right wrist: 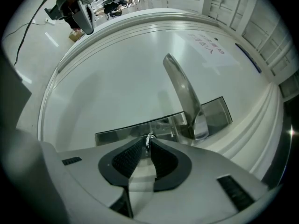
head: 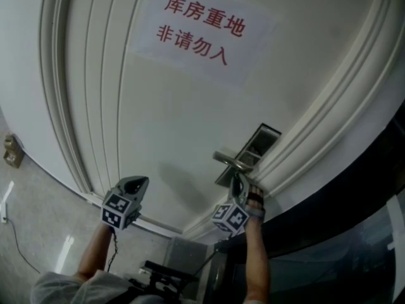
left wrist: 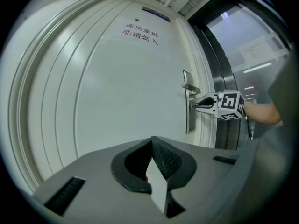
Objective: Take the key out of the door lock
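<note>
A white door point(head: 183, 113) carries a steel lock plate point(head: 252, 152) with a lever handle point(head: 231, 161). My right gripper point(head: 238, 178) reaches up to the plate just below the handle. In the right gripper view its jaws point(right wrist: 148, 143) are shut on a small metal key point(right wrist: 148, 138), whose tip meets the lock plate point(right wrist: 131, 131) beside the handle point(right wrist: 183, 93). Most of the key is hidden by the pads. My left gripper point(head: 135, 182) hangs left of the lock, away from the door. Its jaws point(left wrist: 152, 142) are shut with nothing between them. The left gripper view shows the right gripper point(left wrist: 205, 104) at the plate point(left wrist: 188, 107).
A paper sign with red characters point(head: 204, 30) is stuck high on the door. Raised mouldings point(head: 329, 106) frame the door at the right, with a dark glass panel point(head: 354, 227) beyond. Grey floor with a small box point(head: 12, 151) lies at the left.
</note>
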